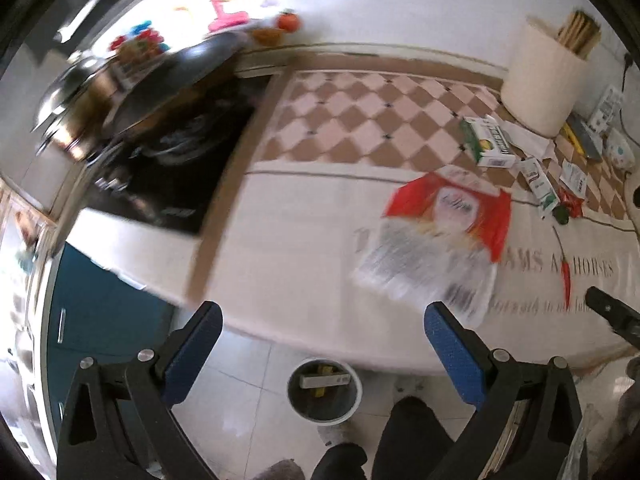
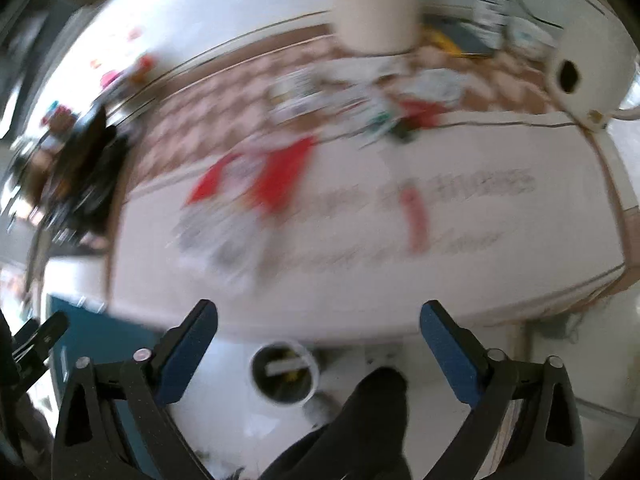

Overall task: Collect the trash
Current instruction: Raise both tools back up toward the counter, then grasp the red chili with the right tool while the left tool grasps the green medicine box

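Across the middle of both views runs one table [image 1: 304,216] under a cloth, checkered at the far side and white with grey lettering nearer the camera. At the upper left of the left wrist view, one black stove top [image 1: 172,168] carries one dark pan [image 1: 176,76]. At the upper right stands one tall cream paper roll [image 1: 540,80].

The trash lies on the cloth. One large red and white plastic bag [image 1: 436,236] is flat at centre right of the left wrist view; in the right wrist view it is a blurred shape at centre left. Right of it lie two small cartons: a green and white box [image 1: 486,142] and a slimmer white box [image 1: 538,184], well apart from the bag. One red chili pepper [image 1: 566,278] lies at the right edge.

Below the table edge, at bottom centre, one round white bin [image 1: 325,391] sits on the tiled floor with scraps inside.

The left gripper [image 1: 324,316] is spread wide, holding nothing. The right gripper [image 2: 318,314] is likewise spread and empty.
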